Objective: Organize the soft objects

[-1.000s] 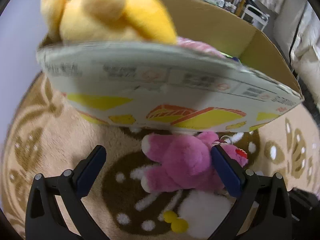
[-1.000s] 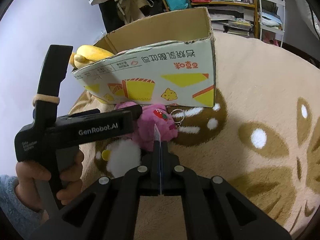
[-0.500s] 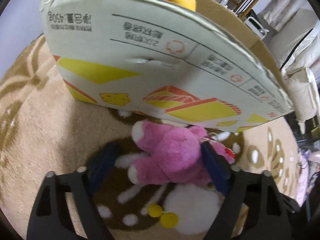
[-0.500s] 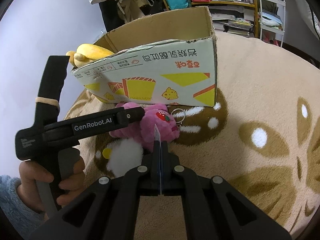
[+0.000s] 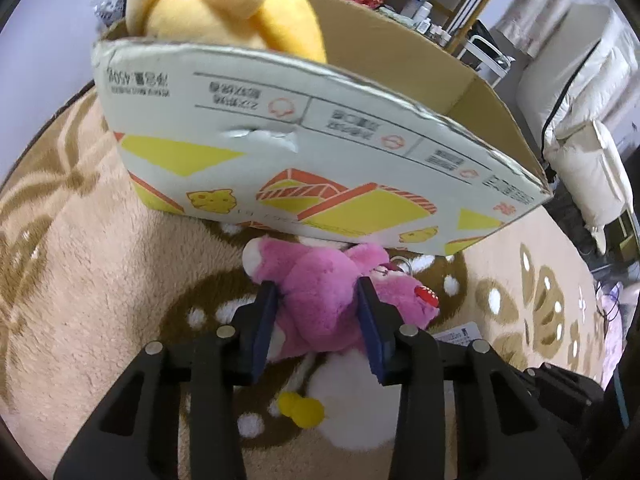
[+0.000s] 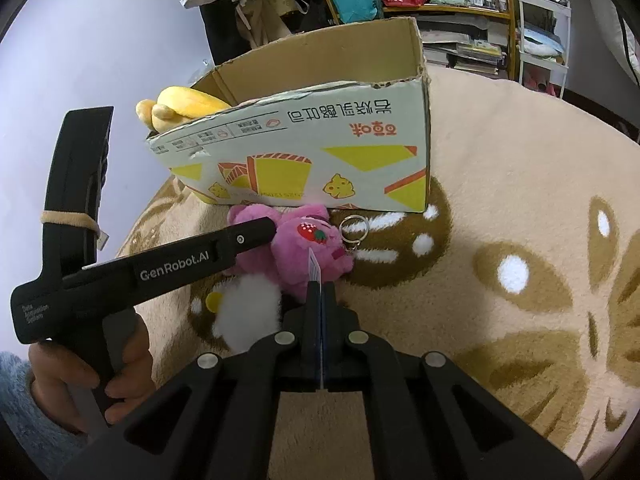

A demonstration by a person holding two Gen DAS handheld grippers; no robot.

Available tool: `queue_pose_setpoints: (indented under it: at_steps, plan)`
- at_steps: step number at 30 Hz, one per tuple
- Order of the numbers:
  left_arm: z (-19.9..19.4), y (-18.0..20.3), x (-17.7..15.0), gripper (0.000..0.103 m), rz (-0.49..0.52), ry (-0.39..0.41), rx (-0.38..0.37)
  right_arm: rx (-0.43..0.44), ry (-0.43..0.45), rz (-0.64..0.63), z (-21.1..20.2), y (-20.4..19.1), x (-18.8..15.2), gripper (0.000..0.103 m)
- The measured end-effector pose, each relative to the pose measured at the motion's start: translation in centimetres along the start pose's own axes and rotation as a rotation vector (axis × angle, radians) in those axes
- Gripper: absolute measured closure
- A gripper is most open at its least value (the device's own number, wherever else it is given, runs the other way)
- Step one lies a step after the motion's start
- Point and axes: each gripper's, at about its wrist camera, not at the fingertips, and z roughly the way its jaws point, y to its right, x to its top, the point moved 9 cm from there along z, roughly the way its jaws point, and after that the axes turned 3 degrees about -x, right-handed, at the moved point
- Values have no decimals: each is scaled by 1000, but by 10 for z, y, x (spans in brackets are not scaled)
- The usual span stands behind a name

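A pink plush bear (image 5: 320, 292) with a strawberry patch and a key ring lies on the rug against the front of a cardboard box (image 5: 304, 168). My left gripper (image 5: 316, 300) is closed around the bear's body, its blue pads (image 5: 266, 320) pressing both sides. The bear (image 6: 308, 248) and the left gripper (image 6: 248, 236) also show in the right wrist view. A white plush (image 5: 356, 404) with yellow pompoms lies just in front of the bear. A yellow plush (image 5: 224, 4) sits in the box. My right gripper (image 6: 320, 280) is shut on a thin white tag, near the bear.
The round beige and brown rug (image 6: 520, 240) covers the floor. Shelves with bottles and bags (image 6: 460, 8) stand behind the box (image 6: 312, 152). A white padded item (image 5: 580, 120) stands at the right.
My left gripper has moved down and forward onto the pink bear and closed its pads on the body. The right gripper has stayed put.
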Motion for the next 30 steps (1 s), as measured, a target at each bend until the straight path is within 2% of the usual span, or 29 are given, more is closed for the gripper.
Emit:
queue_pose_setpoints:
  at_steps: [9, 14, 21, 30]
  plan:
    - [-17, 2, 1, 74, 39, 17, 29, -17, 25, -4, -11, 1, 3, 102]
    - [-33, -3, 3, 74, 57, 55, 81, -31, 53, -3, -21, 5, 7, 102]
    - [-71, -10, 4, 74, 102, 139, 186, -31, 155, -13, -49, -1, 25, 102]
    - [-105, -9, 8, 74, 135, 205, 244, -30, 273, -65, -90, -21, 51, 102]
